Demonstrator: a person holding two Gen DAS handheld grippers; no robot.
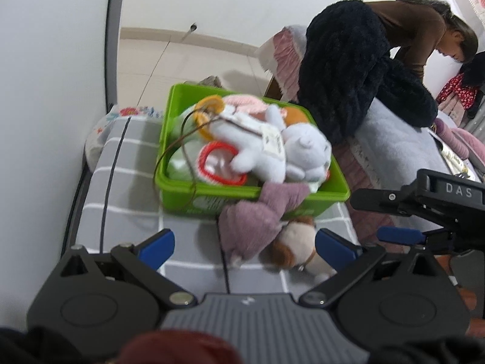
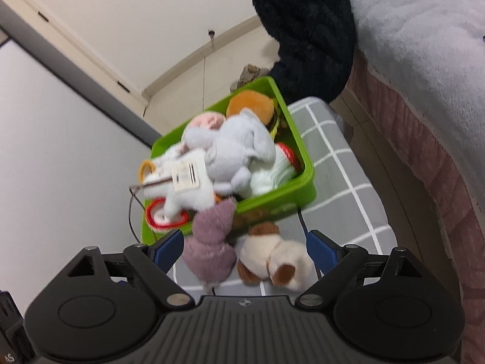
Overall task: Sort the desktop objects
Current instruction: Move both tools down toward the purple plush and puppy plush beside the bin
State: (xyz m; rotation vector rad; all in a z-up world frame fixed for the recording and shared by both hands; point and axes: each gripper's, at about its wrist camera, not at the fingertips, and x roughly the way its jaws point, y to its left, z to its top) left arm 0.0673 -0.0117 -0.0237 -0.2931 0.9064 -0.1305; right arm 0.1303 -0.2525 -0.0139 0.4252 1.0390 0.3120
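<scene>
A green basket (image 1: 178, 188) (image 2: 291, 179) full of soft toys stands on a grey checked surface (image 1: 133, 157) (image 2: 348, 182). A white plush rabbit (image 1: 285, 151) (image 2: 230, 151) lies on top of the pile. A mauve plush (image 1: 251, 227) (image 2: 212, 251) hangs over the basket's near rim onto the surface. A brown-and-cream plush dog (image 1: 300, 248) (image 2: 275, 257) lies beside it in front of the basket. My left gripper (image 1: 245, 245) is open and empty, with both toys between its fingers. My right gripper (image 2: 245, 245) is open and empty around the same two toys; it also shows at the right of the left wrist view (image 1: 400, 235).
A person in a dark fuzzy jacket (image 1: 357, 72) (image 2: 309, 30) bends over a bed with a pale blue blanket (image 1: 400, 133) (image 2: 418, 39) to the right. A thin brown cord (image 1: 169, 157) (image 2: 132, 212) loops out of the basket. A white wall (image 1: 51, 91) stands at the left.
</scene>
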